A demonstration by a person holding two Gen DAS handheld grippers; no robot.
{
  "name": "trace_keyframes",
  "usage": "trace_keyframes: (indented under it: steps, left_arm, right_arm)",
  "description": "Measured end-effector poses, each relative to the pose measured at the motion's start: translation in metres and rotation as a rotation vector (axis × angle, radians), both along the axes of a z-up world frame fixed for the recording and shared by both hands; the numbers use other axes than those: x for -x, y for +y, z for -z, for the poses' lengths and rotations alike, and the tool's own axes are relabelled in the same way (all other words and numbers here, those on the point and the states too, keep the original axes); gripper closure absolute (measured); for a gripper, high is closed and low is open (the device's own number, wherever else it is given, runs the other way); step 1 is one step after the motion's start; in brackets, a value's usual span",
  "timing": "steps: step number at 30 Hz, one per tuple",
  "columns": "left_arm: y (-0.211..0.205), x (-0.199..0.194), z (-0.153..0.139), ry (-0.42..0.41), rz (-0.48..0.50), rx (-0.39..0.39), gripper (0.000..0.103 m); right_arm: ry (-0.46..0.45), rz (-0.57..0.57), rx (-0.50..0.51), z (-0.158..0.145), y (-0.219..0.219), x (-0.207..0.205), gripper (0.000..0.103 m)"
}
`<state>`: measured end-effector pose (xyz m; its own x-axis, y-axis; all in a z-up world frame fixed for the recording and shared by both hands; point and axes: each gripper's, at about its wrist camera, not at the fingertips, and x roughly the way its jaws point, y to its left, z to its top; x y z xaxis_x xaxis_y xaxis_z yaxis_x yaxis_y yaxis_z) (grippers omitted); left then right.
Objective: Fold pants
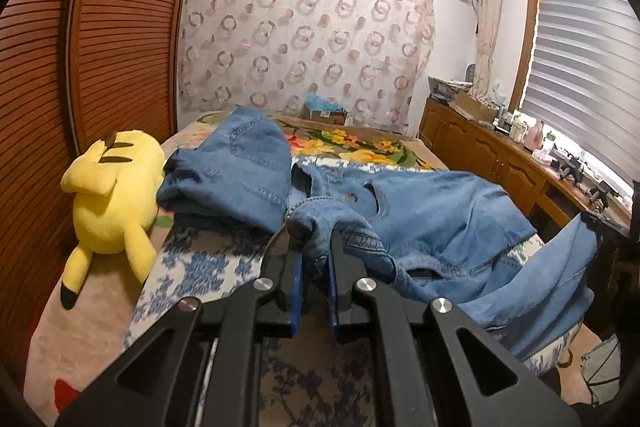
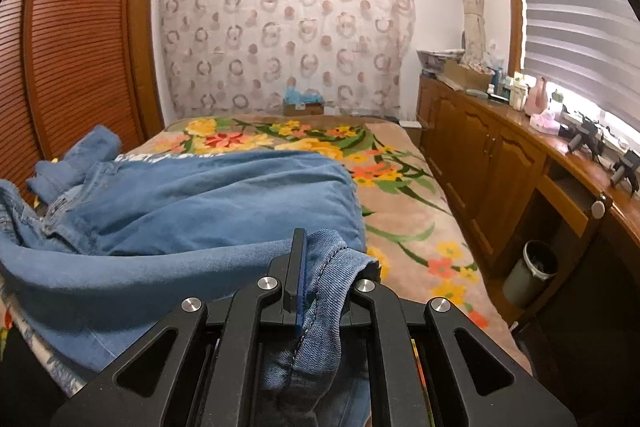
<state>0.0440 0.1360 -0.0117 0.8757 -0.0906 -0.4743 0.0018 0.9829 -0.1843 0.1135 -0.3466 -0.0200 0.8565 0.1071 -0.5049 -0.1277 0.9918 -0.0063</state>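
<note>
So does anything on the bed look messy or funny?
Yes. The jeans lie rumpled, one leg bunched near the yellow plush toy, which lies flopped on the bed's edge. Both grippers are pinching denim.

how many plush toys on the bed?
1: a yellow plush toy lying at the bed's left edge beside the jeans, seen only in the left wrist view. Denim may hide others.

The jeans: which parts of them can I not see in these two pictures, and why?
- Left wrist view: the denim between the left gripper pads; the fingers hide it.
- Right wrist view: the right gripper far finger; the jeans hem covers it.
- Right wrist view: the jeans' left part, cut off by the picture edge.
</note>
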Motion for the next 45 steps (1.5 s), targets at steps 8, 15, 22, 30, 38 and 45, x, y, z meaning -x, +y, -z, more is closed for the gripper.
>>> trace_keyframes:
  steps: [8,15,22,30,38,45]
  left_arm:
    - [-0.006,-0.044,-0.023,-0.032,0.012,0.025,0.097]
    - [-0.014,-0.099,-0.042,-0.05,0.019,0.021,0.097]
    - [-0.022,-0.166,-0.046,-0.035,0.022,0.032,0.097]
    - [-0.027,-0.231,-0.019,0.051,0.005,0.009,0.097]
    - [-0.031,-0.252,0.019,0.208,0.019,-0.002,0.086]
    - [-0.028,-0.243,0.01,0.232,0.041,-0.05,0.064]
  right_arm:
    - [-0.065,0.061,-0.029,-0.019,-0.016,-0.031,0.098]
    - [-0.124,0.094,-0.02,-0.051,-0.031,-0.076,0.098]
    - [-0.14,0.1,0.035,-0.061,-0.033,-0.133,0.099]
    - [-0.07,0.106,0.075,-0.031,-0.027,-0.198,0.099]
    - [0.068,0.086,0.078,0.018,-0.017,-0.234,0.099]
    - [0.108,0.087,0.076,0.028,-0.007,-0.233,0.091]
